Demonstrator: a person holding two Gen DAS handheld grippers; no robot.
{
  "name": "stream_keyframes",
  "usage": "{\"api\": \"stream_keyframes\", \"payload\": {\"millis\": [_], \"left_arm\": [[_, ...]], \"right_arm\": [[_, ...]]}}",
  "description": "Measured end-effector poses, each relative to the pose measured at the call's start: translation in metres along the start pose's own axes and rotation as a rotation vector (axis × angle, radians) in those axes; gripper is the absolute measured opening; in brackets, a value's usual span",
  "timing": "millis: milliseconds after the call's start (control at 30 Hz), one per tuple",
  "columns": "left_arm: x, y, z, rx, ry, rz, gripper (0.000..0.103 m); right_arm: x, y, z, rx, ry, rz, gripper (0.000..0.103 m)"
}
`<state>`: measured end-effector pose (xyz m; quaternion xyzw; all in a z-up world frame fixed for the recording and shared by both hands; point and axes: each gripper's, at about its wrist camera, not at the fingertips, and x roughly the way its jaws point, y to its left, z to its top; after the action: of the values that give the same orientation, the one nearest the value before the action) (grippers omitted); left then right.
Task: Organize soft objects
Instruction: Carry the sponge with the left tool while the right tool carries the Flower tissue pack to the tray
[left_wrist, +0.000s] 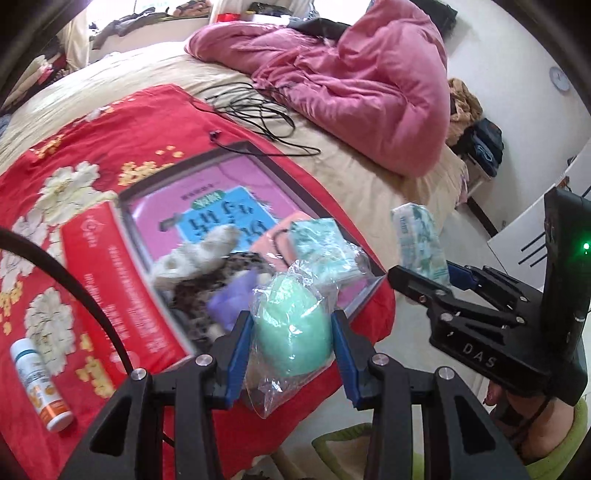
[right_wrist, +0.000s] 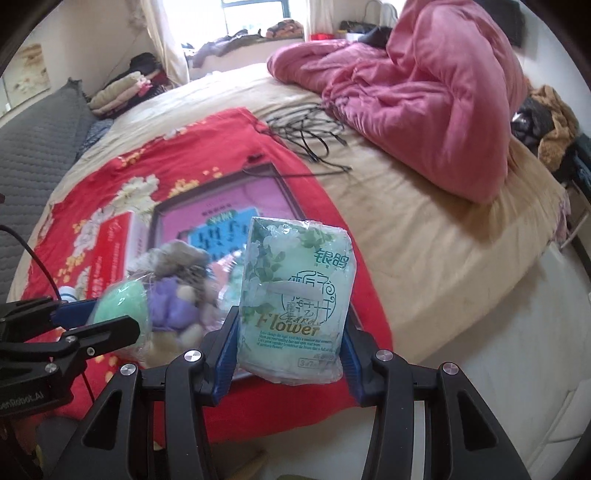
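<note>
Green sponge (left_wrist: 295, 325) in its clear bag pinched in the left tongs (left_wrist: 291, 343), tissue pack (right_wrist: 295, 299) pinched in the right tongs (right_wrist: 288, 347), both over the box (left_wrist: 258, 162) near the bed's front edge, toys (left_wrist: 207, 266) already inside, these two still to drop in.

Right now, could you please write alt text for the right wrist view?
The right gripper clamps a green floral tissue pack above a red flowered blanket on a bed. At left, the left gripper holds a bagged mint-green sponge.
</note>
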<state>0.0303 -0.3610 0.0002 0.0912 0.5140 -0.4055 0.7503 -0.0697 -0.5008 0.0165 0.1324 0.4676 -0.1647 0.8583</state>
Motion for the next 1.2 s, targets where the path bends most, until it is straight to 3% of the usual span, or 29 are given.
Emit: {"api": "stream_keyframes", "payload": {"millis": [433,900,1200], "left_arm": [[0.058,-0.006,0.008,-0.016,0.064,0.036,0.043],[0.068,0.02,0.028,-0.044,0.045,0.082,0.043],[0.07,0.024,0.03,-0.051,0.04,0.081,0.044]], "right_arm": [[0.056,-0.011,-0.003,-0.047,0.101,0.03,0.05],[0.094,0.013,0.024,-0.136,0.078,0.069,0.05],[0.104,0.015,0.022,-0.162,0.074,0.081,0.05]]}}
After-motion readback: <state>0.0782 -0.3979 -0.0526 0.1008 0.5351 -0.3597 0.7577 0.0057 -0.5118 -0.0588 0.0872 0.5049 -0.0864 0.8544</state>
